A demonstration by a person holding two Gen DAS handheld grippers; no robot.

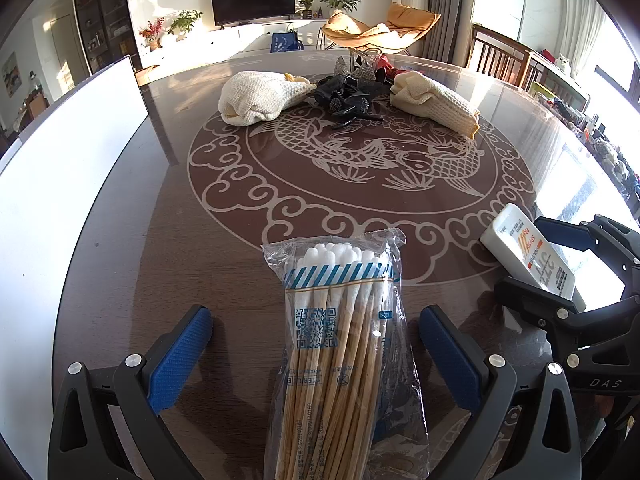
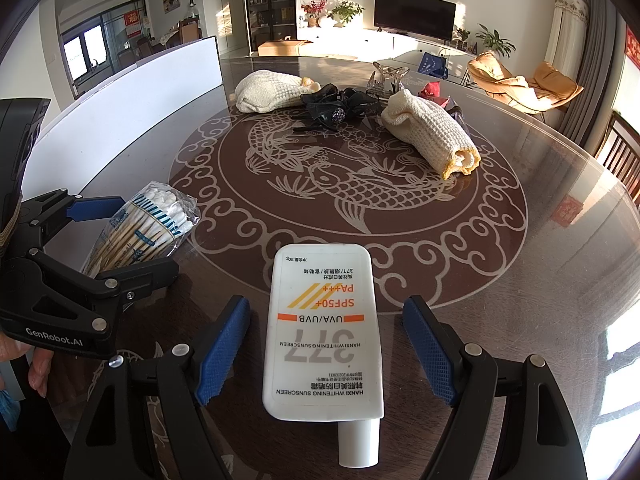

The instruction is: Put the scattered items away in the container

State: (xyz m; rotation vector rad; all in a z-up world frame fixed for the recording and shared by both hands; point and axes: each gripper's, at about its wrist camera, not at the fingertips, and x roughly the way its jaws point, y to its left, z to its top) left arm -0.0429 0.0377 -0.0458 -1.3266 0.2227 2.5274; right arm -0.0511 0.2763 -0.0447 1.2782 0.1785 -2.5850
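At the bottom of each view our left gripper (image 1: 316, 360) stands wide around the cotton swab bag (image 1: 340, 344) and our right gripper (image 2: 326, 354) wide around the sunscreen tube (image 2: 324, 328), pads clear, with rolled towels (image 1: 260, 96) and black hair clips (image 1: 348, 96) in the upper centre on the table (image 1: 200, 240).

Harsh window glare (fisheye-warped edges)

Brown table (image 1: 200, 264) (pale fish pattern), white orange-striped sunscreen tube (image 2: 324, 328).
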